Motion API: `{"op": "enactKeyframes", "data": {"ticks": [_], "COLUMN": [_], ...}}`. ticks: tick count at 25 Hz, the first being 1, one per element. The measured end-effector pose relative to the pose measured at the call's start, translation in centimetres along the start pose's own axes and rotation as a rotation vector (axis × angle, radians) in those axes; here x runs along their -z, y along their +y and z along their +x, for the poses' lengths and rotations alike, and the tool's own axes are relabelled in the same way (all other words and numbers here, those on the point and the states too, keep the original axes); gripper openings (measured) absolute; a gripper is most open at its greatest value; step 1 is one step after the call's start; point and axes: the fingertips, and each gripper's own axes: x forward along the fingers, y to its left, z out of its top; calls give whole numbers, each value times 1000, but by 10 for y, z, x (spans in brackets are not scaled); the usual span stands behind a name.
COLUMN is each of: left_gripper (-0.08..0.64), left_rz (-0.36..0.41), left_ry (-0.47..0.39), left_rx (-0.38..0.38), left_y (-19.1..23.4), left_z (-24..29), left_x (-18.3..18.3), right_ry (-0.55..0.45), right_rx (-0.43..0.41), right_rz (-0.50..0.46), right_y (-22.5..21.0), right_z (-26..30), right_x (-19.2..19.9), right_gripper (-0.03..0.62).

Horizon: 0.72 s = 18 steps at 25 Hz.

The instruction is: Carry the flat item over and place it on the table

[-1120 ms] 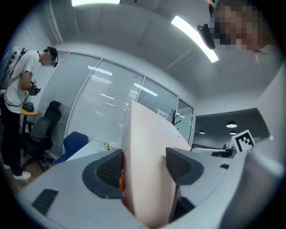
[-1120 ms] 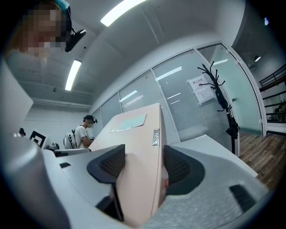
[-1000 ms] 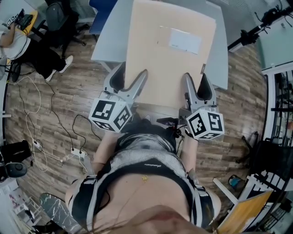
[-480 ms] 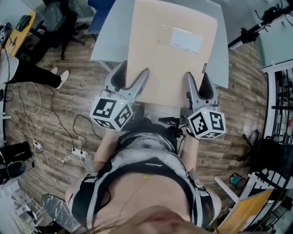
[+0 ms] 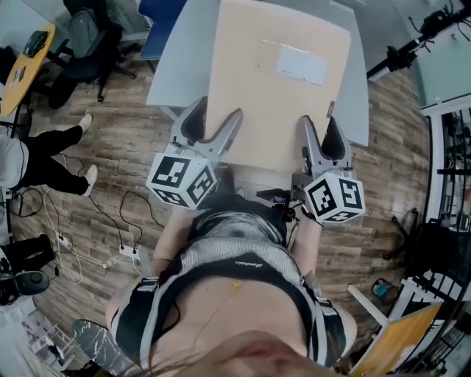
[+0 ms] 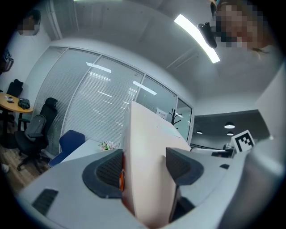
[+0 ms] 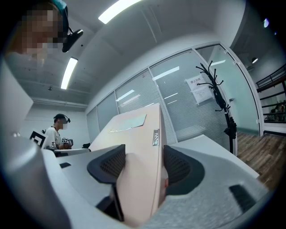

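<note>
Right now the flat cardboard box (image 5: pixel 272 88) fills the upper middle of the head view. It is held level over a grey table (image 5: pixel 176 66), with its near edge jutting past the table's edge toward the person. Whether its underside touches the tabletop cannot be told. A white label (image 5: pixel 302 65) lies on its top face toward the upper right. The left gripper (image 5: pixel 215 110) clamps the near left corner, its jaws spread wide with one pad pressed on each face of the box. The right gripper (image 5: pixel 316 124) grips the near right corner the same way, just beside a small tag (image 5: pixel 328 109) on the box's edge. Around the table lies a wooden floor (image 5: pixel 110 140). A blue chair (image 5: pixel 158 22) stands at the upper left, and another person's legs (image 5: pixel 44 158) show at the left edge.
</note>
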Motion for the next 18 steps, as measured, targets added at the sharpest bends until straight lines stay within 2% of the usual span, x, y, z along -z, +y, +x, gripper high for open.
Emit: {"op": "enactKeyframes", "data": {"ticks": [18], "left_gripper": [295], "left_rz": [-27], "left_ry": [19], "left_rx": [44], "left_y": [46], "left_z": [53], "left_x": [-13], "right_ry": [9], "right_rx": [49], "right_rz": [-8], "right_y": [-4], "right_z": [62], "right_x": [-7], "right_gripper": [267]}}
